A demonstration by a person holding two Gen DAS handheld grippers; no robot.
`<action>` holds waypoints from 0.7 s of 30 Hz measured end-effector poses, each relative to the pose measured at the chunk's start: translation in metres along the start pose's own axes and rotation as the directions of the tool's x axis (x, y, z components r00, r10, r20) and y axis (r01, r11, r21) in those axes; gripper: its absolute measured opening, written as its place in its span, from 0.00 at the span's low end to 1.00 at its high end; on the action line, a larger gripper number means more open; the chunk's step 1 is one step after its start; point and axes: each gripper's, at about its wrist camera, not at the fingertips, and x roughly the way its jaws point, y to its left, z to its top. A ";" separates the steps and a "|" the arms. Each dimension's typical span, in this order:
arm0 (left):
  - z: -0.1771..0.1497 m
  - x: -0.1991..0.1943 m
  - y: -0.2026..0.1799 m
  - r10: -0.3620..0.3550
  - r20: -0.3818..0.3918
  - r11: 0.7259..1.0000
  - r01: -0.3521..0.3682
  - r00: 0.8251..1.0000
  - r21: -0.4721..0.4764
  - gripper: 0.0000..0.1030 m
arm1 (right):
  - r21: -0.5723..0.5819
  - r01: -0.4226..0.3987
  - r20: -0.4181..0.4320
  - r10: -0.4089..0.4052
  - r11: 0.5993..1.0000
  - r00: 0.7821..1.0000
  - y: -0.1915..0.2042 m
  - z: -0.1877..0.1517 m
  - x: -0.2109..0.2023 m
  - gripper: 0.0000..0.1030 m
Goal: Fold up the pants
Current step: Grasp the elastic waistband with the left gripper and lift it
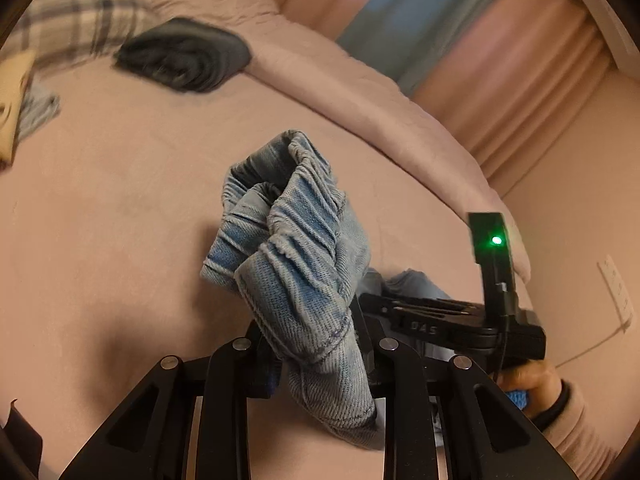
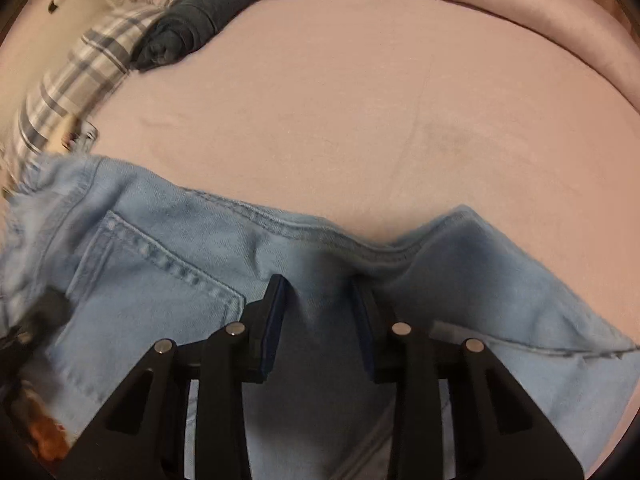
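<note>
Over on the left, the left tongs [image 1: 316, 340] are clenched on a bunched, gathered edge of the jeans [image 1: 296, 240], lifting it clear of the pink bed [image 1: 120, 200]. To the right, the right tongs [image 2: 318, 312] stand released, pads apart over denim lying flat. I'd say the fold is only starting: the cloth is crumpled, no clean crease yet. The legs run out of frame, so their lay is hidden; the dark bundle [image 2: 192, 20] behind is blurred.
</note>
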 end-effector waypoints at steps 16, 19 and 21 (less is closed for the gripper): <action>-0.007 -0.006 -0.053 0.031 0.002 0.974 -0.031 1.000 0.223 0.24 | -0.038 -0.147 -0.066 0.144 0.988 0.987 0.015 -0.084 -0.025 0.34; -0.009 -0.009 -0.066 0.033 0.015 0.965 -0.036 0.999 0.261 0.24 | -0.096 -0.097 -0.030 0.095 0.991 0.995 0.026 -0.088 -0.026 0.35; -0.010 -0.012 -0.074 0.032 0.022 0.957 -0.037 0.999 0.288 0.24 | -0.091 -0.098 -0.026 0.096 0.991 0.995 0.026 -0.088 -0.030 0.34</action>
